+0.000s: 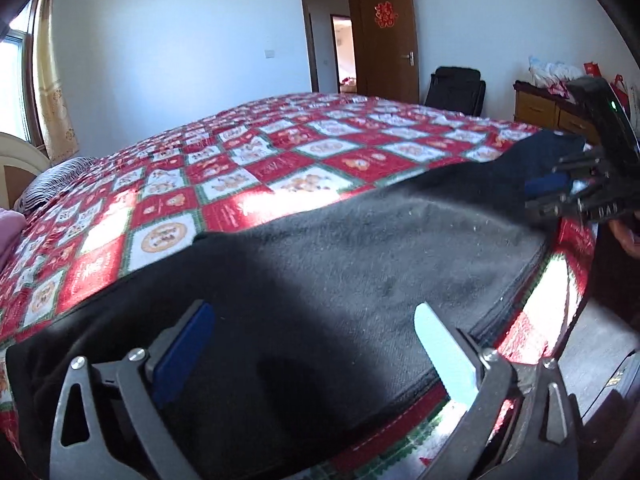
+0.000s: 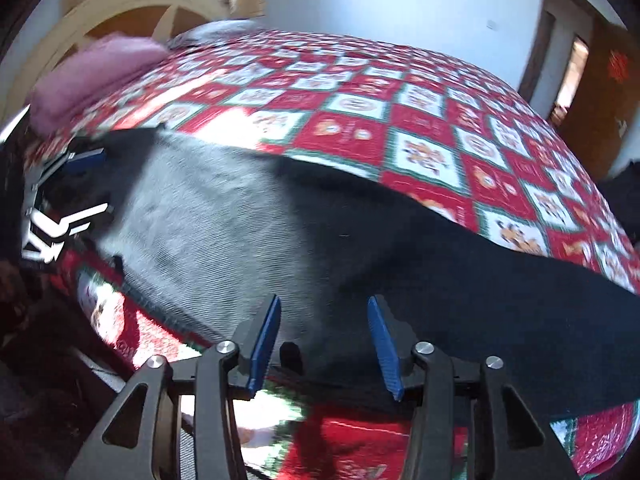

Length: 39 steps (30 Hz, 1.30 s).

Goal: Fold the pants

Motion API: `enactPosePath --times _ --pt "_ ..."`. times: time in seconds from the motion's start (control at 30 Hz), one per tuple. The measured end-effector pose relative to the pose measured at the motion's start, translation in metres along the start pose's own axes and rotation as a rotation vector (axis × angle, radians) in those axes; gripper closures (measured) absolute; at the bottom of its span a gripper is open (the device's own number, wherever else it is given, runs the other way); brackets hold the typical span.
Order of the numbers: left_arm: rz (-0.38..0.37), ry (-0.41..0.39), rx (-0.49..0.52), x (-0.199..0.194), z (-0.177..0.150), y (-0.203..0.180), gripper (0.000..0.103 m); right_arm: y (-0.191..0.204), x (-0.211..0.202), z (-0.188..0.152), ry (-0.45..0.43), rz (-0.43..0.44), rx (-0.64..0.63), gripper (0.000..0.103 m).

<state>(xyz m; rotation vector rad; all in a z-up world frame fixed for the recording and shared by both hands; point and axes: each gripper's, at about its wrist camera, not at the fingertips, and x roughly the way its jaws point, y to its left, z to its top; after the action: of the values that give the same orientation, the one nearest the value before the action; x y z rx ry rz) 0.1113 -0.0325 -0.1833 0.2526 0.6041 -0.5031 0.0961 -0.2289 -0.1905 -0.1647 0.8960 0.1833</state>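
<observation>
Left wrist view: left gripper (image 1: pixel 316 344) low in the near foreground, fingers (image 1: pixel 444 356) spread wide, nothing clamped between them. Dark pants (image 1: pixel 360 248) lying flat along the near edge of the bed (image 1: pixel 240 168), stretching from near left to far right, cloth passing under the gap between the fingers. Red, white and green checked bedspread (image 1: pixel 168 200) covering the bed beyond. Right gripper (image 1: pixel 568 192) at the far right end of the pants, just over the cloth; from here cannot tell how far its fingers stand apart. Brown door (image 1: pixel 388 40) open in the far wall, black chair (image 1: pixel 456 88) beside it, wooden cabinet (image 1: pixel 548 108) at far right, curtain (image 1: pixel 52 92) at far left.

Right wrist view: right gripper (image 2: pixel 324 344) in the near foreground, blue fingers (image 2: pixel 266 344) partly apart, pads not pressing on anything, pants (image 2: pixel 280 232) lying beneath and beyond. Pants running from the left gripper (image 2: pixel 86 182) at far left across to the near right, along the bed's near edge. Pink bedding (image 2: pixel 92 76) and a cream headboard (image 2: pixel 132 4) at far left.
</observation>
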Motion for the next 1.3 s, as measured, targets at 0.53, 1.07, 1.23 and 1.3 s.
enactPosePath --times 0.53,1.07,1.23,1.3 --pt "0.011 -0.003 -0.028 0.006 0.005 -0.003 0.000 -0.194 -0.111 -0.046 -0.170 -0.213 0.501 0.052" --pt "0.062 0.034 -0.043 0.015 -0.006 0.003 0.000 -0.293 -0.086 -0.067 -0.129 -0.102 0.659 0.059" --pt "0.064 0.037 -0.046 0.017 -0.006 0.002 0.000 -0.297 -0.071 -0.060 -0.116 -0.035 0.636 0.063" --pt "0.064 0.038 -0.049 0.017 -0.005 0.002 0.000 -0.301 -0.066 -0.058 -0.118 -0.017 0.648 0.066"
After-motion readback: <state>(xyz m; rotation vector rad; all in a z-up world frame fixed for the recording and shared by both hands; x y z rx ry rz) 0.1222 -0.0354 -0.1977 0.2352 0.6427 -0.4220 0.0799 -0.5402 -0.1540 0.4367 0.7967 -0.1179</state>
